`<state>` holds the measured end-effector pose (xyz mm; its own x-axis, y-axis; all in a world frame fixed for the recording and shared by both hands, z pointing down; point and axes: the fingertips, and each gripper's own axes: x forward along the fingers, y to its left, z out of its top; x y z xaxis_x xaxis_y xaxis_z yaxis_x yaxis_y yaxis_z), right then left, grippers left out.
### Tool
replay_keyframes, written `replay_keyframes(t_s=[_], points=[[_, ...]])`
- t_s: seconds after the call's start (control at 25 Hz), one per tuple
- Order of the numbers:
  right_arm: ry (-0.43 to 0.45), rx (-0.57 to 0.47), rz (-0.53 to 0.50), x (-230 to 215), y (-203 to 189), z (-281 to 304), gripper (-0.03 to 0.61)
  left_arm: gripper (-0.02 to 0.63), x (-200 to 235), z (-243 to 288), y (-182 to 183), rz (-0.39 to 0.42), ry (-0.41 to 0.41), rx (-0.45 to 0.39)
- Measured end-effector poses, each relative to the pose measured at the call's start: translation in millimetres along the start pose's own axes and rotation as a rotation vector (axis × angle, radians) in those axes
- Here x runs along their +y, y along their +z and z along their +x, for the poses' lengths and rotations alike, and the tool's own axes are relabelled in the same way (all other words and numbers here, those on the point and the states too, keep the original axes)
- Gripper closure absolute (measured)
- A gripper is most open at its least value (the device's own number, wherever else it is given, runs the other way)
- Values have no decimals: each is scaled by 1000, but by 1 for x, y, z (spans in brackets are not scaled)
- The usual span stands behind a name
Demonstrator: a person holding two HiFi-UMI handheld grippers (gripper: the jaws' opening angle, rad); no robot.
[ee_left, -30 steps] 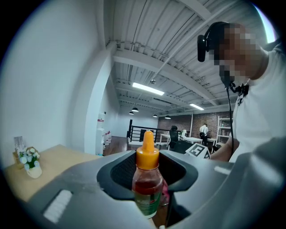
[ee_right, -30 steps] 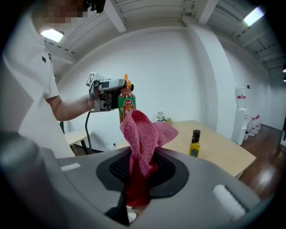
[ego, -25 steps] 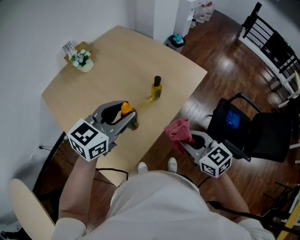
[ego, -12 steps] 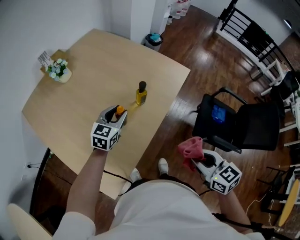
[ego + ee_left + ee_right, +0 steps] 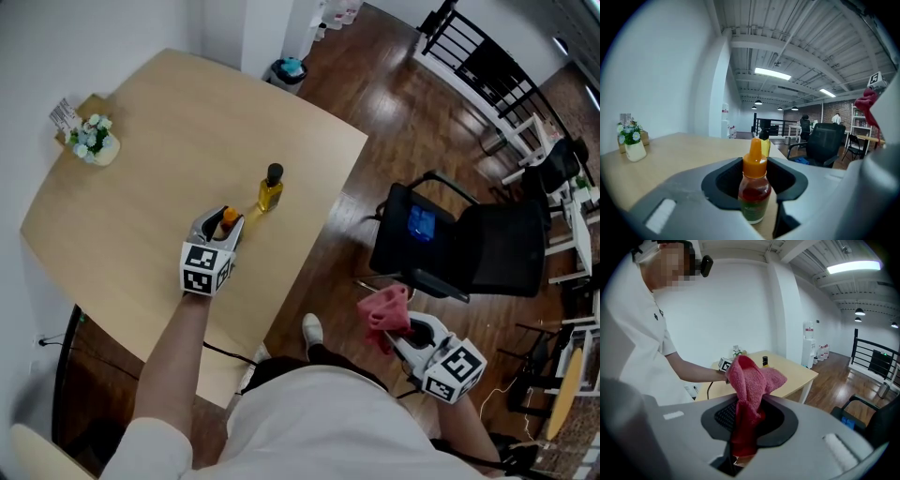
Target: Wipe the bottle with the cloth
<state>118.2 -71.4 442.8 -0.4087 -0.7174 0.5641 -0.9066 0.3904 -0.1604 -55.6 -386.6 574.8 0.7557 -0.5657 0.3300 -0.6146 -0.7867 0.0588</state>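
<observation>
Gripping the small bottle [image 5: 753, 192] by its body, the fingers [image 5: 684, 201] of the left gripper [image 5: 754, 164] are closed on it in their dark recess, with the orange nozzle cap upright above them. The bottle holds a reddish liquid and carries a green label. In the head view the left gripper [image 5: 217, 234] sits low over the table [image 5: 122, 244], inside the table's near right edge; whether the bottle base touches the surface cannot be determined. Bare table lies open to the left and towards the far corner. The right gripper [image 5: 740, 446] has its fingers [image 5: 670, 427] clamped on the red cloth [image 5: 747, 385], whose free end stands up and folds over above them. In the head view the right gripper [image 5: 412, 330] is off the table, well apart from the bottle, above the wooden floor [image 5: 375, 103], near a black office chair [image 5: 469, 253]. Just beyond the held bottle stands a yellow bottle [image 5: 270, 190] with a black cap, holding yellow liquid. A white pot [image 5: 94, 142] with flowers sits at the far left corner.
</observation>
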Motion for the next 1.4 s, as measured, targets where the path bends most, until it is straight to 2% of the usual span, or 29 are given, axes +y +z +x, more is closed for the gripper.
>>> replay_keyframes(t_s=[0.2,0.44,0.6,0.8,0.88,0.96,1.04,1.2,1.28,1.4], points=[[13,3,-13,8,7,5,494,448,-4,-1,1,24,-16,-17],[18,9,-9,23,6,1,494,393,-11,-19,20,47,-9,-73],[41,-1,-20,38,6,-7,494,391,-22,-63,37,57,27,-141],[133,-2,-114,53,-6,-9,494,403,-37,-149,46,-2,131,-209],[180,-22,-136,62,-12,-16,494,415,-63,-189,40,-7,147,-209],[213,-57,-170,69,-19,-29,494,460,-97,-227,29,12,151,-195],[235,-94,-215,75,-29,-51,494,462,-136,-262,14,26,173,-167],[283,-152,-283,83,-72,-112,494,456,-230,-330,-23,-33,306,-82],[294,-188,-290,83,-93,-142,494,456,-284,-356,-33,-66,347,-63],[304,-219,-268,89,-121,-181,494,455,-367,-389,-39,-59,315,-14]])
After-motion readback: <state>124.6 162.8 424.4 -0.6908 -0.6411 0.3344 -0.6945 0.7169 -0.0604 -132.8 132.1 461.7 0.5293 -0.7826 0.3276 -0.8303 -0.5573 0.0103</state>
